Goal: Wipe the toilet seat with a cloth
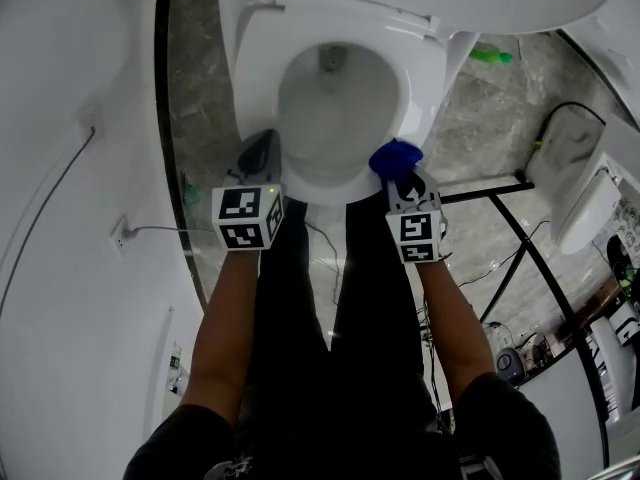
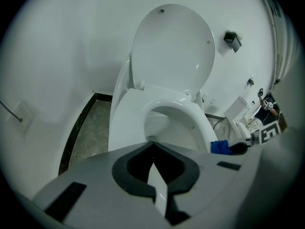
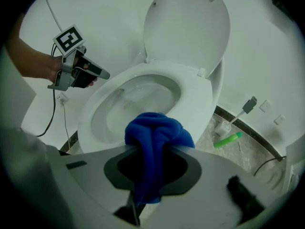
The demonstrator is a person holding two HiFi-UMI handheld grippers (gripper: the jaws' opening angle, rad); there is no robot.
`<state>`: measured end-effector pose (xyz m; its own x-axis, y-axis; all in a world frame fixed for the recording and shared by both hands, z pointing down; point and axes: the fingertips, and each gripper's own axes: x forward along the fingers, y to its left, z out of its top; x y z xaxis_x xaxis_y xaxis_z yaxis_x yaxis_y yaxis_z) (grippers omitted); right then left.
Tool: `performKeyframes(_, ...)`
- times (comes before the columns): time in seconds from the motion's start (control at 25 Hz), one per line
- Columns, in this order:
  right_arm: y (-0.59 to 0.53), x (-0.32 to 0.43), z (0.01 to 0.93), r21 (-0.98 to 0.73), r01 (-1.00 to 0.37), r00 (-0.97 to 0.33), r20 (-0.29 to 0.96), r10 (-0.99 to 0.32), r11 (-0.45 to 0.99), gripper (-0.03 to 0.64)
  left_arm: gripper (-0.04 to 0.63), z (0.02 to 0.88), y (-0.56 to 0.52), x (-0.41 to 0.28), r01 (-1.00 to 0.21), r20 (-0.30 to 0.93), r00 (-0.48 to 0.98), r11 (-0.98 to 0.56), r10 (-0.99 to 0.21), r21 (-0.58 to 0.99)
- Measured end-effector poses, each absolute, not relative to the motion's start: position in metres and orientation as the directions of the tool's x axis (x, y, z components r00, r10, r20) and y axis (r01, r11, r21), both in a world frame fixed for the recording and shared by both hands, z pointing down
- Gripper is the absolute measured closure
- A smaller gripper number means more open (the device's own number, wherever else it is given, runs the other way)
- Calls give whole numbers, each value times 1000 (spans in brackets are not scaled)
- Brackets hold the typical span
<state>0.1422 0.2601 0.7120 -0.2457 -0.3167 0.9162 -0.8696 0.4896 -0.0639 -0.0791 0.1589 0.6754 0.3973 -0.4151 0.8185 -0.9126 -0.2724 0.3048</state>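
At the toilet seat (image 1: 425, 78) front rim, 5 o'clock — right gripper (image 1: 403, 176) clamps blue cloth (image 1: 394, 157); left gripper (image 1: 265, 158) closed, empty, 7 o'clock edge — open bowl (image 1: 335, 108) between.

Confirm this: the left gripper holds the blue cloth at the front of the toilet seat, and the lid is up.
Wrong gripper: the right gripper holds the blue cloth at the front of the toilet seat, as the right gripper view shows. The left gripper is shut and empty. The lid is up.
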Motion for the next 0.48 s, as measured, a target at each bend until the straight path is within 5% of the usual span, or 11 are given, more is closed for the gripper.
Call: performKeyframes(0.48,311,58,712,-70,-673,-300,936,-185,736,536,584,675,191,-114,-897,816,429,-290,-388,334)
